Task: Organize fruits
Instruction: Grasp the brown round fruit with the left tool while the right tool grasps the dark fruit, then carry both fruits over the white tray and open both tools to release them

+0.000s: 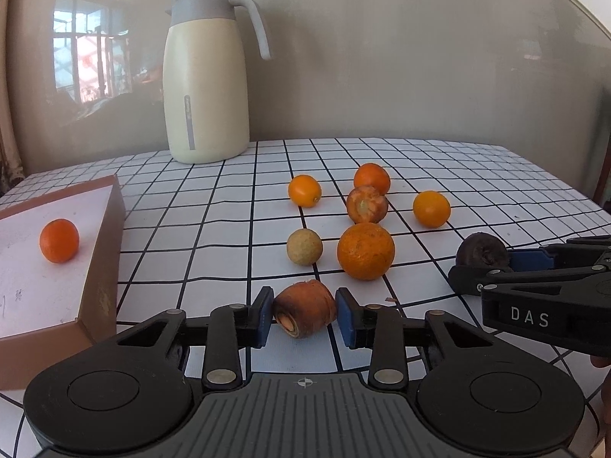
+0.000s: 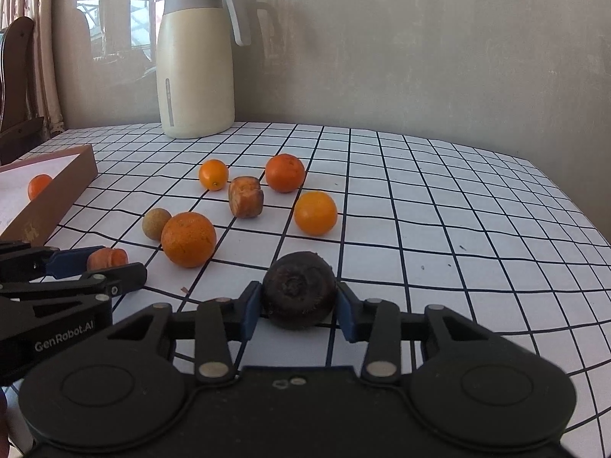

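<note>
**Fruit sorting, both tongs loaded**

Carrot stub [image 1: 304,308] sits on the checked cloth [image 1: 214,236], pinched by the left gripper [image 1: 304,315], blue pads touching both sides. Dark fruit [image 2: 299,290] is likewise clamped in the right gripper [image 2: 299,307], also resting on the cloth. Box [image 1: 101,252] off to the left has one mandarin [image 1: 59,240] in it so far.

Likely trouble: the stub is tapered and wrinkly, so it could squirt out forward when lifted. The dark fruit is round and rough-skinned (looks shrivelled), gripped near its widest part, so probably safer. The two grippers are near each other and could bump.

Loose pile beyond: big pebbly orange [image 1: 366,251], beige ball [image 1: 304,247], second carrot piece [image 1: 367,204], smooth glossy citrus. Cream jug [image 1: 206,76] at the back.
</note>
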{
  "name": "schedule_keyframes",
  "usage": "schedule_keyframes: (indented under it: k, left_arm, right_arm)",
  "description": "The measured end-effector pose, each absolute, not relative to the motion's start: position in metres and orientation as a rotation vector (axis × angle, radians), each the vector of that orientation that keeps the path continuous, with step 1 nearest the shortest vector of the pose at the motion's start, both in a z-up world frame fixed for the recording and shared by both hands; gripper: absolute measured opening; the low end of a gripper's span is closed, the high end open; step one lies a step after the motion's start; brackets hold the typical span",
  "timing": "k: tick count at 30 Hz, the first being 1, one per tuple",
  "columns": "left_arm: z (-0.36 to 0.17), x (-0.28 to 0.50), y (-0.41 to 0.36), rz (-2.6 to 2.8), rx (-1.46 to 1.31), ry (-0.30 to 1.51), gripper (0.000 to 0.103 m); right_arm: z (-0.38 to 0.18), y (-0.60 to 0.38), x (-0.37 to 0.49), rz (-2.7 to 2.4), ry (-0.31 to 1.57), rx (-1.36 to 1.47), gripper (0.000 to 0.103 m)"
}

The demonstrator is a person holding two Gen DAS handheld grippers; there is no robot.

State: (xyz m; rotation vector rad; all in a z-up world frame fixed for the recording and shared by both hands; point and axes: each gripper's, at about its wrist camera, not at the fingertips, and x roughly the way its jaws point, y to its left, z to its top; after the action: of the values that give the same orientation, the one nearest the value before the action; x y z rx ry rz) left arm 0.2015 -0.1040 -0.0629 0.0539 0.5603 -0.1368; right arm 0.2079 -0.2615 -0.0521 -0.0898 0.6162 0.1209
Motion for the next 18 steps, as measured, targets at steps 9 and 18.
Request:
schedule_keyframes:
  k: [9,18]
  left_arm:
    - [-0.051,0.188,-0.099,-0.142,0.064,0.529,0.036]
    - [-0.039,0.168,-0.084,-0.131,0.073,0.501,0.036]
  right_arm:
    - [-0.043,-0.259,0.197,0.111,0.591,-0.099,0.033]
    - [-0.028,-0.247,0.176,0.125,0.551,-0.121,0.033]
